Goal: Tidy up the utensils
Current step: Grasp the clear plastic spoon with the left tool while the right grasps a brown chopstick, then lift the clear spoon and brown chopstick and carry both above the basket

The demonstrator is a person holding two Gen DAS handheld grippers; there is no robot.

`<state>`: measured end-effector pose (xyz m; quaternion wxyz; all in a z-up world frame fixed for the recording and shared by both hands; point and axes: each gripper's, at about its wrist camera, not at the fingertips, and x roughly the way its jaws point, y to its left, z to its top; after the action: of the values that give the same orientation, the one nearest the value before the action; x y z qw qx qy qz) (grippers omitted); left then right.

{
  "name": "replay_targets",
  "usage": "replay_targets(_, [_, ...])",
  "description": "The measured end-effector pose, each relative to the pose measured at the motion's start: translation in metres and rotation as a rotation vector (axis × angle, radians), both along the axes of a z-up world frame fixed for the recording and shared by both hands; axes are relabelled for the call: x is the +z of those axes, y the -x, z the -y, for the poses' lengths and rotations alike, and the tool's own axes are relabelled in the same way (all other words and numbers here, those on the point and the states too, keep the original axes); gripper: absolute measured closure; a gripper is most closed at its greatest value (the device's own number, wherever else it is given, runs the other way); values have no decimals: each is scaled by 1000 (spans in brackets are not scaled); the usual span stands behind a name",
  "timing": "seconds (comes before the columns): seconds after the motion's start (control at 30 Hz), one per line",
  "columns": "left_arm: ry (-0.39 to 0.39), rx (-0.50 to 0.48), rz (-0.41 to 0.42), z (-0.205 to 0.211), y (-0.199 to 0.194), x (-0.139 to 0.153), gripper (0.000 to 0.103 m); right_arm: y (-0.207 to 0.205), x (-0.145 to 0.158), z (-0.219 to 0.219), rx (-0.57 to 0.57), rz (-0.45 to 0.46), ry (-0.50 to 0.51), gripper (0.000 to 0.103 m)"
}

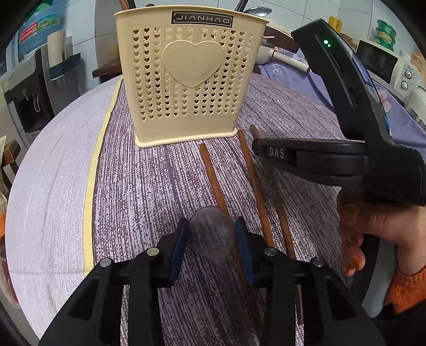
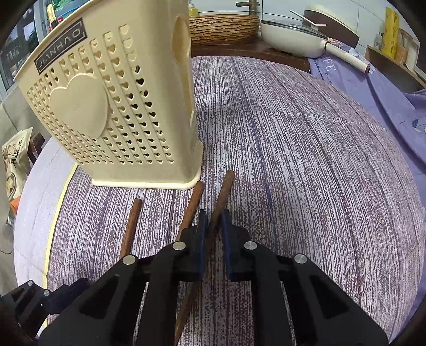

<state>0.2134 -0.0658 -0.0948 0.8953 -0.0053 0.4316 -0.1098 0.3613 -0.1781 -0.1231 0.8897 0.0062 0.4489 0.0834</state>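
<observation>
A cream utensil holder (image 1: 191, 79) with heart-shaped holes stands on the striped purple mat (image 1: 149, 186); a spoon (image 1: 257, 12) pokes out of its top. In the left wrist view, my left gripper (image 1: 212, 221) is shut on the bowl of a grey metal spoon (image 1: 210, 239), with the blue pads against its two sides. Three brown chopsticks lie in front of the holder (image 2: 111, 106). My right gripper (image 2: 213, 213) is shut on the rightmost chopstick (image 2: 225, 186). Two other chopsticks (image 2: 193, 205) (image 2: 131, 223) lie free to its left. The right gripper (image 1: 259, 153) also shows at the right of the left wrist view.
A person's hand (image 1: 372, 231) holds the right gripper. Behind the mat are a white pan with a long handle (image 2: 290, 40), a wicker basket (image 2: 223, 26) and a lilac cloth (image 2: 386, 101). A microwave (image 1: 386, 64) stands at far right, a water dispenser (image 1: 26, 87) at left.
</observation>
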Motion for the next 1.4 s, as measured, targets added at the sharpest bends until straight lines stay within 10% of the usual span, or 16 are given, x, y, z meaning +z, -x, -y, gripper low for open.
replay_targets(0.47, [66, -8, 96, -12, -4, 29, 67, 0, 5, 27, -33, 9, -156, 92])
replay_targets(1.4, [65, 65, 328, -43, 0, 102, 67, 104, 135, 54, 109, 385, -293, 95])
